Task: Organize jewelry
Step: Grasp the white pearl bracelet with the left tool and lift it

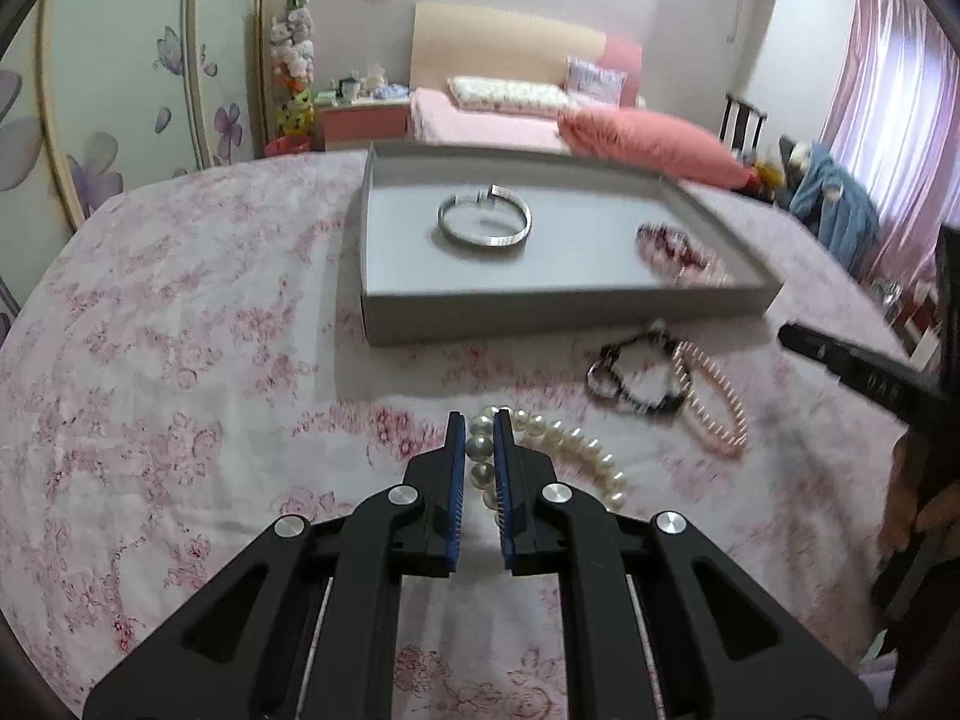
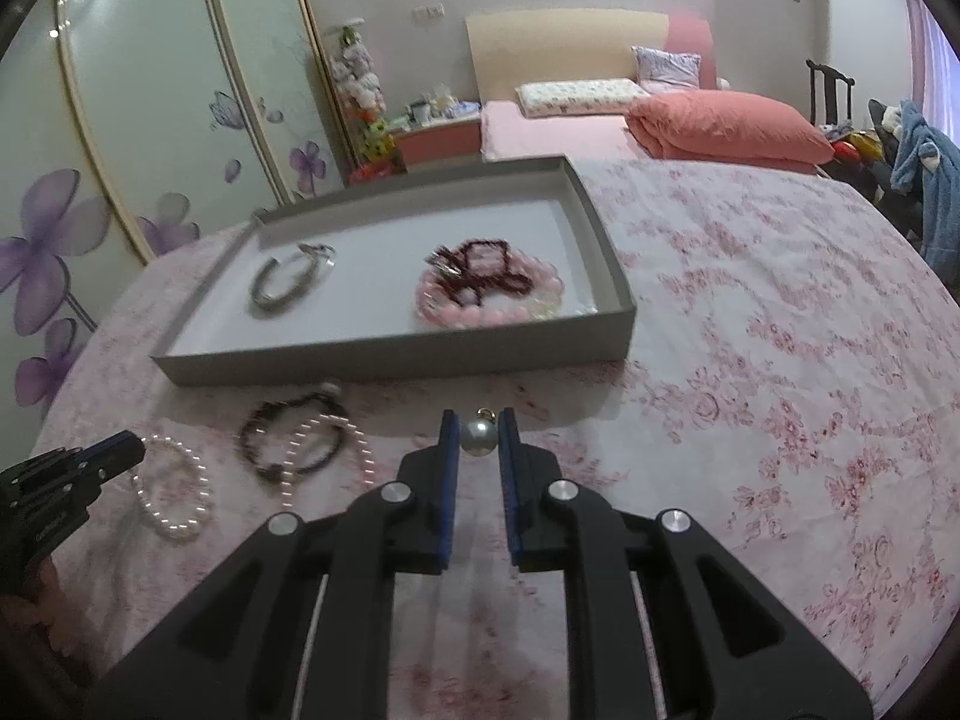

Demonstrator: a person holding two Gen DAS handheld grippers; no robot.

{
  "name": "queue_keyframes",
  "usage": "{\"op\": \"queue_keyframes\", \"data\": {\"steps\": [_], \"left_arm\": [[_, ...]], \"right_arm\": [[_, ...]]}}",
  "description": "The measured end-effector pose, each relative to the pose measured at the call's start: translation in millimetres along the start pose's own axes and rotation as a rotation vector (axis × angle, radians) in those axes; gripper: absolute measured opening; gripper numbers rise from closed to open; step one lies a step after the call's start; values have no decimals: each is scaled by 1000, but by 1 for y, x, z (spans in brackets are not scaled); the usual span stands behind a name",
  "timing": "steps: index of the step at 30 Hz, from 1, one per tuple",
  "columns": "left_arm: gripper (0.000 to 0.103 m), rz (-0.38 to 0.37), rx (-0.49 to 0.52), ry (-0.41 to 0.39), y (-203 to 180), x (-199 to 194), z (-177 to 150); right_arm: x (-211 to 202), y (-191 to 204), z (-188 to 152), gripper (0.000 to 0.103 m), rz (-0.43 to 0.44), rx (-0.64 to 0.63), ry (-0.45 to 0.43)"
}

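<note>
I see a pink bed point(image 2: 552, 132) with a beige wooden headboard point(image 2: 564, 48) (against a pale wall). Sliding wardrobe doors with purple flowers point(image 2: 120, 150) stand left; pink curtains point(image 1: 888, 120) glow right.

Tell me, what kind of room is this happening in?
Most likely a bedroom: a pink-sheeted bed with a beige headboard, a folded salmon-pink quilt, and sliding wardrobe doors printed with purple flowers.

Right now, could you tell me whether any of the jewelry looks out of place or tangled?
Yes. In the grey tray, a dark bead strand lies tangled on the pink bead bracelet, while the silver bangle lies apart. Outside the tray, a dark bracelet and a thin pink one overlap on the cloth.
</note>
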State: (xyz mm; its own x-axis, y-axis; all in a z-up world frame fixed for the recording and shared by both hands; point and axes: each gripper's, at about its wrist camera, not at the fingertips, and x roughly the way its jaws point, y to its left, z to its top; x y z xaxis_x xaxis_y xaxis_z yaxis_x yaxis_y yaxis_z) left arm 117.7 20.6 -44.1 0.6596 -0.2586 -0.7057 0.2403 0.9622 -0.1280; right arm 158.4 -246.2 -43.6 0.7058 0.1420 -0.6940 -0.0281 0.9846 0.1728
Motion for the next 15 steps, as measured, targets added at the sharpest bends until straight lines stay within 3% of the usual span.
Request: {"op": "queue_keyframes", "data": {"steps": [15], "left_arm": [[10, -67, -49, -137, -7, -31, 10]], "right_arm": [[-31, 33, 1, 14, 59, -68, -111]]}}
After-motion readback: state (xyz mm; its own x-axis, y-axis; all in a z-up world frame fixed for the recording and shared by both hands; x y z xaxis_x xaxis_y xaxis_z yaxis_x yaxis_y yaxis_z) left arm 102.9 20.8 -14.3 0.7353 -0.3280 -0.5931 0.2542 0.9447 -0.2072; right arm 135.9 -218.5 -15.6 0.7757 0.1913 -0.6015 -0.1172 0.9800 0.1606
